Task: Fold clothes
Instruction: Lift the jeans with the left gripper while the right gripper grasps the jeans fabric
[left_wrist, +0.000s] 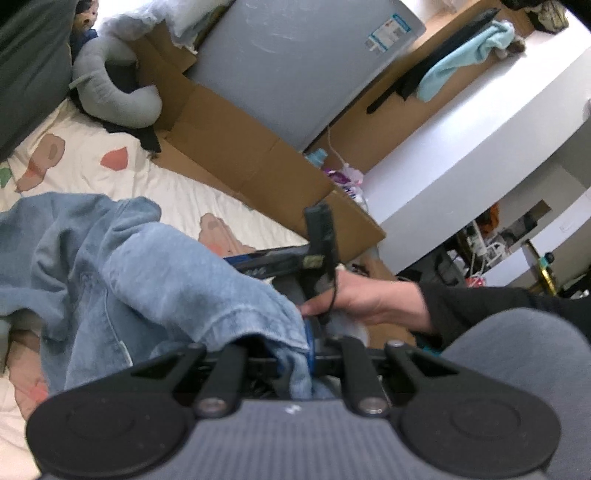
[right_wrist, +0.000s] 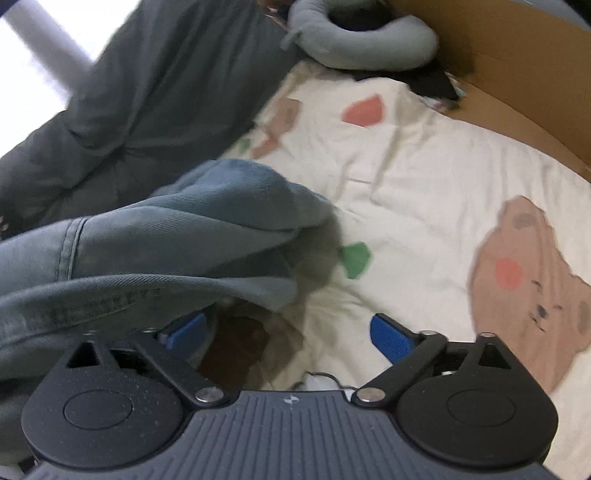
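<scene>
Denim jeans hang pinched in your nearly closed left gripper over the bedsheet, while your right gripper gapes wide, holding nothing.

No legible text in either view. A blue-and-white label sits on the far grey appliance, print too small to read. White lettering on the dark bar behind the denim is blurred, can't make it out. The packet by the cardboard box has markings, unreadable. A small white mark on the right tool body is a logo, not text.
</scene>
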